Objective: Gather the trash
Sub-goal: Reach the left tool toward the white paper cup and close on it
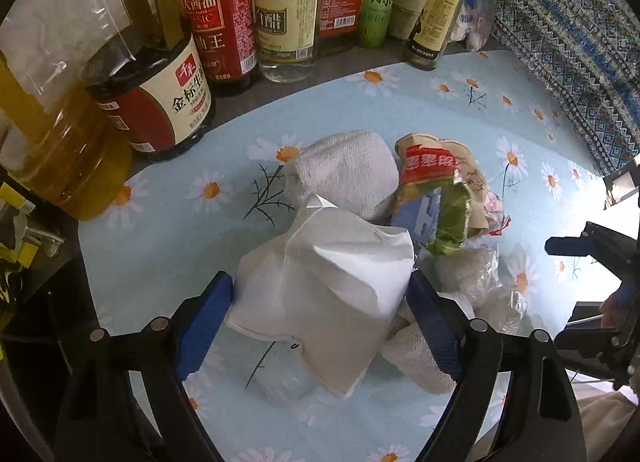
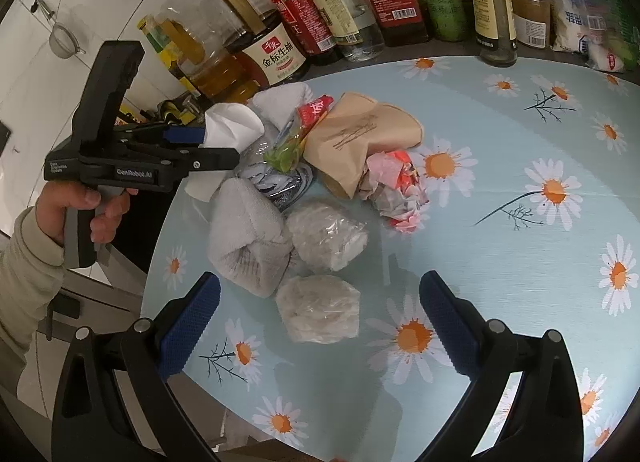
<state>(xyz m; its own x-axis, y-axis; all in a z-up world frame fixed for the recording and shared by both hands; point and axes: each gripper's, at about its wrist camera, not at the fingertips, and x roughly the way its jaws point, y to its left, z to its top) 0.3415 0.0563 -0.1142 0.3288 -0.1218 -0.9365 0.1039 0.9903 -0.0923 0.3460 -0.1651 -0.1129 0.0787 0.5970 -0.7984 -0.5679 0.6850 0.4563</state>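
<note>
The left gripper (image 1: pixel 320 314) clasps a crumpled white tissue (image 1: pixel 332 278) between its blue pads (image 1: pixel 208 314), the tissue's long axis running up and away from the daisy-print cloth (image 1: pixel 160 221) at the trash pile's edge, while the right gripper (image 2: pixel 320 322) hangs spread, nothing grasped, above a plastic-wrapped wad (image 2: pixel 318 310).

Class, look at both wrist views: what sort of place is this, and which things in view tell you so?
Most likely a home kitchen counter. A row of soy sauce and vinegar bottles lines the back, a large clear jug of yellow cooking oil stands beside them, and a small metal strainer hangs on the white tiled wall.
</note>
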